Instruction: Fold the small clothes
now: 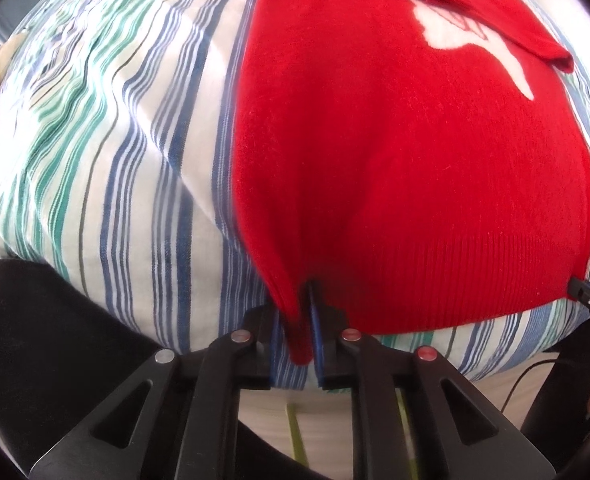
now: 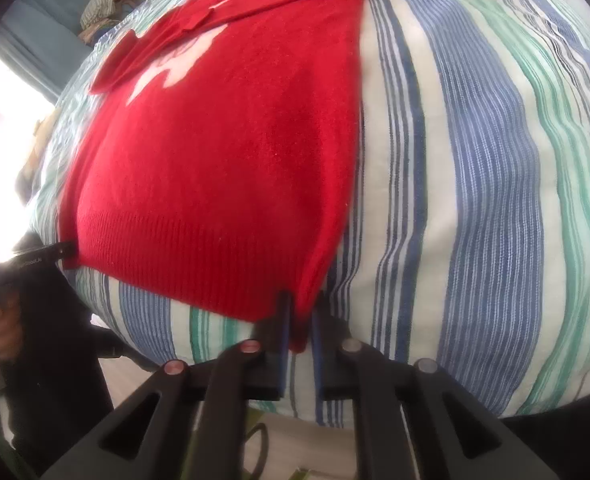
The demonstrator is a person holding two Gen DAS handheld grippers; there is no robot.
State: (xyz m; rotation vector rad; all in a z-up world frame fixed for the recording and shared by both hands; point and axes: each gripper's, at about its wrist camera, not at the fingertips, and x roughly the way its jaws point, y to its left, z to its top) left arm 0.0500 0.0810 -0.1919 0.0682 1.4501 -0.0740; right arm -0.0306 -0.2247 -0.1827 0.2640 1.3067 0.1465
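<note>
A small red knit sweater (image 1: 395,168) with a white motif lies flat on a striped bedsheet, its sleeves folded across the chest. My left gripper (image 1: 301,320) is shut on the sweater's near left hem corner. My right gripper (image 2: 301,320) is shut on the sweater (image 2: 231,152) at its near right hem corner. The ribbed hem stretches between the two grippers. The right gripper's tip shows in the left wrist view (image 1: 587,294), and the left gripper's tip shows in the right wrist view (image 2: 61,252).
The bedsheet (image 1: 135,168) has blue, green and white stripes and covers a soft rounded surface; it also shows in the right wrist view (image 2: 475,184). A pile of cloth (image 2: 107,2) lies at the far left. A dark garment (image 1: 35,320) lies at the near left edge.
</note>
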